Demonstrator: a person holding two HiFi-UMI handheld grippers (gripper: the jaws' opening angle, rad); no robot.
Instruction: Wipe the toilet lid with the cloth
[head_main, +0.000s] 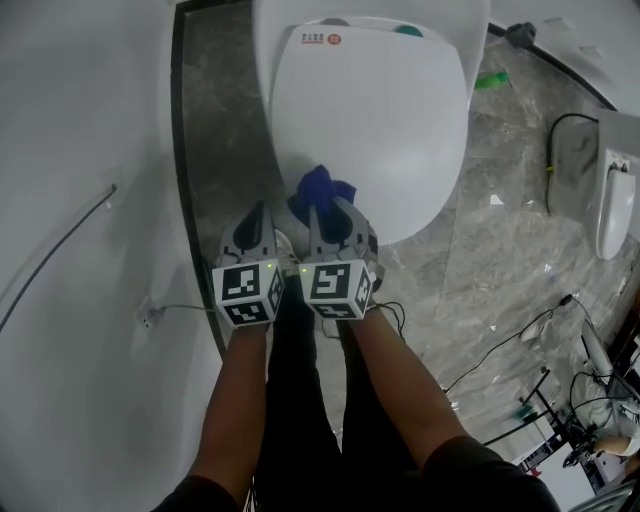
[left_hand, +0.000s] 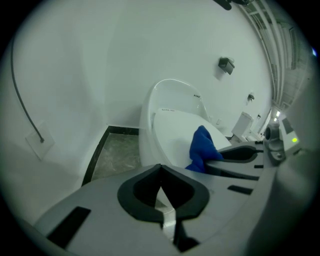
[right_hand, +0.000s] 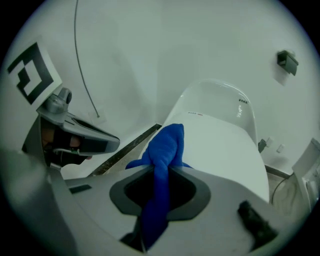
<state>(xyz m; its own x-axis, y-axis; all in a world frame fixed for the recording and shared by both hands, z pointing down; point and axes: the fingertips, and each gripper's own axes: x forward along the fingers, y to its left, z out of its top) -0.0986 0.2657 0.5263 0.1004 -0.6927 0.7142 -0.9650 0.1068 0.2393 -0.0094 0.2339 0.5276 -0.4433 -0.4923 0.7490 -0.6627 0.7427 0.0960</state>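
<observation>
Head view: right gripper (head_main: 330, 210) pinches cloth (head_main: 318, 186) at front edge of lid (head_main: 370, 120); left gripper (head_main: 258, 212) closed, empty.

In the head view the toilet (head_main: 268, 80) gets chopped off by the top edge, so its back end is gone. The red print (head_main: 322, 39) on the toilet lid (head_main: 370, 130) is way too small to read. The right tool (head_main: 333, 215) covers the lower part of the cloth (head_main: 318, 186), and in the right gripper view the cloth's tail runs off the bottom edge. The white fixture (head_main: 615, 210) at the right is cut off, maybe a 2nd toilet. The dark box (left_hand: 226, 64) on the wall is too small to tell what it is.
</observation>
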